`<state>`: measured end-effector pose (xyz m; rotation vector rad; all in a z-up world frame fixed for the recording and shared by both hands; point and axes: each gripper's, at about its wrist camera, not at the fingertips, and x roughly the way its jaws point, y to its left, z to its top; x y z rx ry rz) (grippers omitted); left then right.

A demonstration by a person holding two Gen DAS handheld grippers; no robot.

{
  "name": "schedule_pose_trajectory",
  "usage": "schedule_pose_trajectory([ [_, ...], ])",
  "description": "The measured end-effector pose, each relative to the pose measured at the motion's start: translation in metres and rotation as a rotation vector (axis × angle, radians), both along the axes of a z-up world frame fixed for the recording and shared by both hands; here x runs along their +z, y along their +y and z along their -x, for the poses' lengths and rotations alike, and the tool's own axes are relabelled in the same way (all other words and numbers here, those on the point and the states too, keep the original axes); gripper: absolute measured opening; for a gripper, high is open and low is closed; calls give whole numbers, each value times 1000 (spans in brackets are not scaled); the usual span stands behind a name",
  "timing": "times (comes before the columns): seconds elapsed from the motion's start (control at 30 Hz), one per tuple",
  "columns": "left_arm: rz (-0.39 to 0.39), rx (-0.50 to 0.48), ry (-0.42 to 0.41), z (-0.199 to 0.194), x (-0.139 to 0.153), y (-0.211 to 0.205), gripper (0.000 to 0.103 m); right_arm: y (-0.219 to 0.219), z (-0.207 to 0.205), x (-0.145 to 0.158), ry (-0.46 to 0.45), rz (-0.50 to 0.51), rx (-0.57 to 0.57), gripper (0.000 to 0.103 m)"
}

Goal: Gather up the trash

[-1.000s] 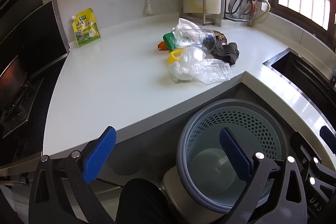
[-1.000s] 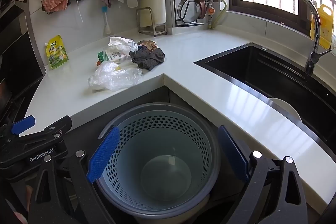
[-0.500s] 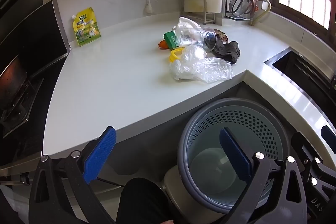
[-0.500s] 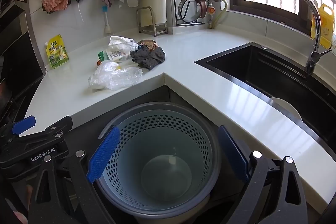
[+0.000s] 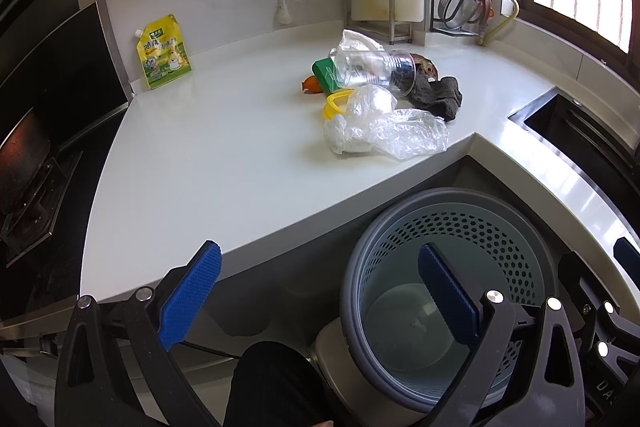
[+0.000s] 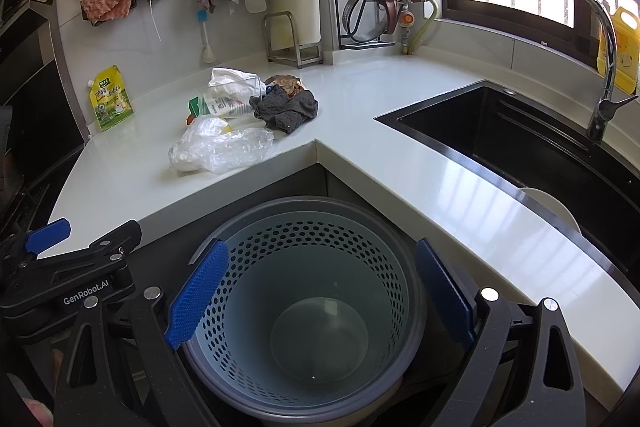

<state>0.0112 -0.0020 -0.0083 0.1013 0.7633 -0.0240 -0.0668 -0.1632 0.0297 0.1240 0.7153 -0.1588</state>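
Left gripper (image 5: 320, 293): jaws spread wide, nothing between the blue pads, held low in front of the counter edge. Right gripper (image 6: 320, 293): jaws likewise wide apart and empty, poised directly above the waste basket (image 6: 304, 223), whose perforated inner wall and bare floor show between the fingers. In the left wrist view the basket (image 5: 452, 203) sits at 4 o'clock, below the inner corner of the white countertop (image 5: 220, 155).

Trash lies in one cluster on the countertop near that corner, at 1 o'clock in the left view and 11 o'clock in the right view. Nearest the edge: a crumpled clear plastic bag (image 5: 396, 135), touching a yellow ring-shaped item (image 5: 334, 105). Behind it: a clear plastic cup (image 5: 372, 69) on its side, resting against a green carton (image 5: 325, 75), with a small orange scrap (image 5: 310, 85) just beside the carton. A dark grey rag (image 5: 438, 97) lies at the right of the cup, touching it. A white bag (image 5: 358, 41) sits behind the cup.

A yellow pouch (image 5: 163, 51) stands against the wall at 11 o'clock, well apart from the cluster. The black sink (image 6: 520, 143) occupies 3 o'clock in the right view.
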Motion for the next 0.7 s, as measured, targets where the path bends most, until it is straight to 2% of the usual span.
schedule_pose_trajectory([
  [0.17, -2, -11, 11, -7, 2, -2, 97, -5, -9, 5, -3, 2, -5, 90],
  [0.43, 12, -18, -40, -10, 22, 2, 97, -6, -12, 11, -18, -5, -15, 90],
  [0.7, 11, 0, -63, -17, 30, 6, 97, -8, -11, 12, -23, -8, -19, 90],
])
